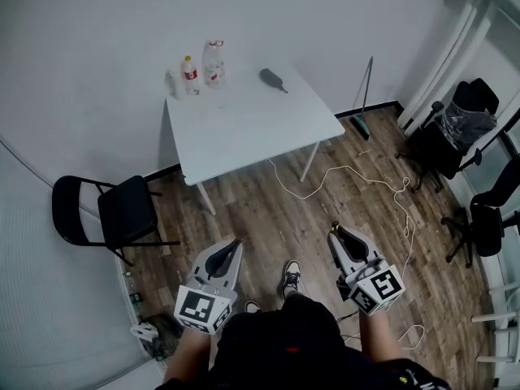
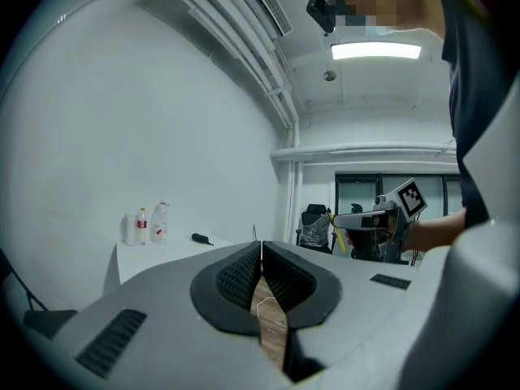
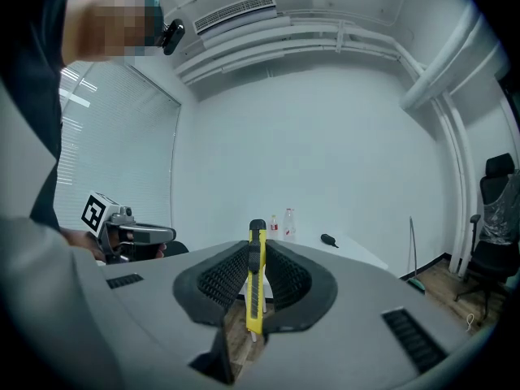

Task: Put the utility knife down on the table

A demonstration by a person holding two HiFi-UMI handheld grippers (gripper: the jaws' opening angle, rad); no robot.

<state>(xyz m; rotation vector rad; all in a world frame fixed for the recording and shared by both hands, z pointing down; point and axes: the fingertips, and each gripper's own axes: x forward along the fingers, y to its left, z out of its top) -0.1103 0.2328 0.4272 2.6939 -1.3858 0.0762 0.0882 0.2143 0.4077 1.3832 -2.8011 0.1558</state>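
A yellow utility knife with a black tip stands upright between the jaws of my right gripper, which is shut on it. In the head view the right gripper hangs over the wooden floor, well short of the white table; the knife itself does not show there. My left gripper is held level beside it at the left, jaws pressed together with nothing between them, as the left gripper view confirms. The table lies ahead of both.
On the table's far edge stand plastic bottles and a dark tool. A black folding chair is at the left, office chairs at the right. A white cable trails over the floor. A broom leans on the wall.
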